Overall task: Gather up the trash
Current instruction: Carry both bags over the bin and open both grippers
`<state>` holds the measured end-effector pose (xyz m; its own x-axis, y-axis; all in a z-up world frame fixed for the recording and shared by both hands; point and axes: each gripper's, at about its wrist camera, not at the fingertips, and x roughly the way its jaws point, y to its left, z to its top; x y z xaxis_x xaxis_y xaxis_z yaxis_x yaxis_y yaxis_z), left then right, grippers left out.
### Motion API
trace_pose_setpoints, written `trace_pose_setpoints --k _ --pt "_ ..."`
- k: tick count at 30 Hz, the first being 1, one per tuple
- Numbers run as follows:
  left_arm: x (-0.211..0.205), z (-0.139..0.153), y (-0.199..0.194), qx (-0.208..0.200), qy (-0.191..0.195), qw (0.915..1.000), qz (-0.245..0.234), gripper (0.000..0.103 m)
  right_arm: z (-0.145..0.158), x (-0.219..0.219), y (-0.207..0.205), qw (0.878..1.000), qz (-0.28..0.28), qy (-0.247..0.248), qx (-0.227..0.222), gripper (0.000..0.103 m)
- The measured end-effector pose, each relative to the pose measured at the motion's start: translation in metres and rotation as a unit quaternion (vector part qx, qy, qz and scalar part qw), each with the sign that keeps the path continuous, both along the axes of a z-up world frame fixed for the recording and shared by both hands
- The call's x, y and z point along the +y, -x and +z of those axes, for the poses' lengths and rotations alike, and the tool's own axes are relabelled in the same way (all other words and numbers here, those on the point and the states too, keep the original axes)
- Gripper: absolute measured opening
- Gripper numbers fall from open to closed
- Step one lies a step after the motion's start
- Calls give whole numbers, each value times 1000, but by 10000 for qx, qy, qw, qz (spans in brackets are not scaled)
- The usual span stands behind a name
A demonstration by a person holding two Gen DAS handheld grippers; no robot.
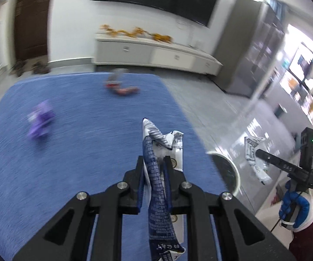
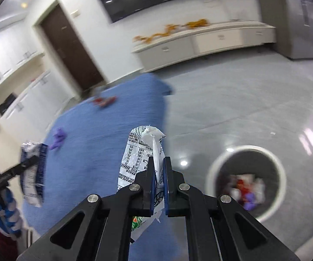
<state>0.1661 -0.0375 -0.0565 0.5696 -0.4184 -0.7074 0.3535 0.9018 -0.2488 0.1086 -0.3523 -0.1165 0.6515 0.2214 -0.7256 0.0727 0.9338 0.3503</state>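
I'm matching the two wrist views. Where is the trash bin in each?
Left wrist: the trash bin shows only partly at right, beside the blue mat.
Right wrist: the bin sits lower right, trash inside.
Shared landmark: the blue mat.

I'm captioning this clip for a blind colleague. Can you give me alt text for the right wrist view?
The right gripper pinches a crumpled white wrapper between its fingers, above a blue mat. A round bin with trash inside sits on the grey floor to the right. At left, the other gripper holds a blue-and-white wrapper; purple and red scraps remain on the mat.
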Motion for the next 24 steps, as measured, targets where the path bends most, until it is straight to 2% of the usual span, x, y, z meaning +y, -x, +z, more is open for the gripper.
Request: trace_pose_setpoints --k 6,10,14,19,21,22,24 --pt "-140 -9 -30 167 -286 9932 -1114 15 -40 -78 14 9954 -855 257 345 6" --pt "-223 -33 -43 281 -471 9862 -1559 15 -70 -114 13 9900 -1246 259 609 6" --pt "-286 -64 -59 498 -515 9814 -1780 16 -99 -141 6 9847 -1522 211 828 7" --pt "-336 -93 -72 730 -505 9775 -1914 20 -126 -159 -5 9806 -1646 216 1039 13" --pt "-348 -101 -76 795 -507 9763 -1946 43 -135 -161 -9 9793 -1680 196 1109 15" --pt "-348 -104 -76 797 -487 9765 -1943 44 -140 -163 -11 9784 -1711 194 1146 24" --pt "-348 -103 -74 788 -442 9767 -1947 44 -145 -165 -11 9772 -1748 173 1195 34"
